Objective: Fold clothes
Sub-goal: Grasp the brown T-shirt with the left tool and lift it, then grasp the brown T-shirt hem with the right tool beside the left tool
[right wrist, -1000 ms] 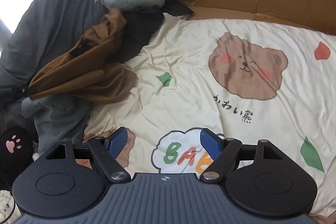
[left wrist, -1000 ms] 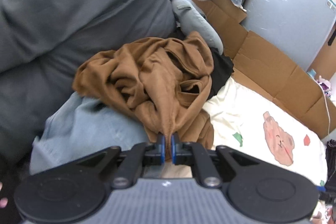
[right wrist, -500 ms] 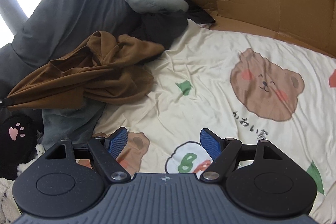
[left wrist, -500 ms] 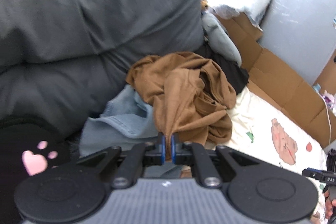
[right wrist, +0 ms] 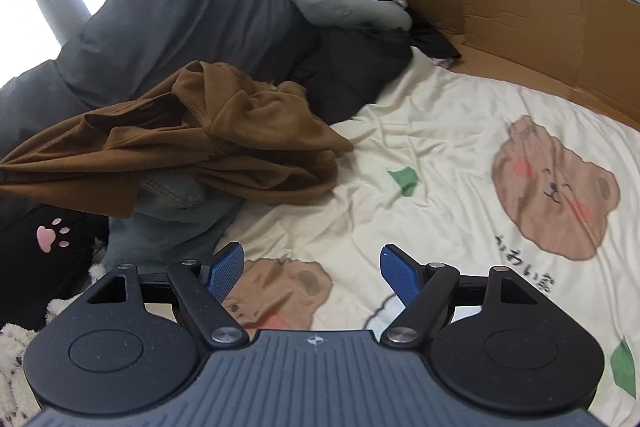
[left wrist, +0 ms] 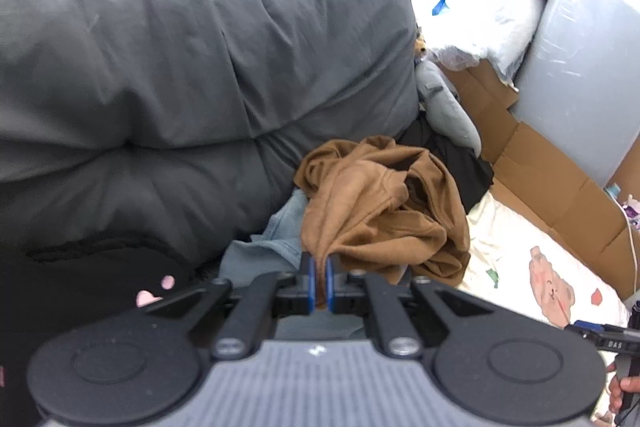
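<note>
Up by the pillows, the left gripper had its blue pads pinched tight on a bunch of the brown garment, which stretched taut from the jaws back to the crumpled heap. That heap lay at the edge of the cream bedsheet, partly draped over a pair of pale blue jeans and pressed against the big grey pillows. A dark garment sat just behind the brown one, with a grey plush toy resting on top of it near the cardboard lining the far side. The right gripper hung over the printed sheet, near the brown garment but apart from it, its fingers spread wide with nothing between them. Black fabric with a pink paw print lay at the left.
</note>
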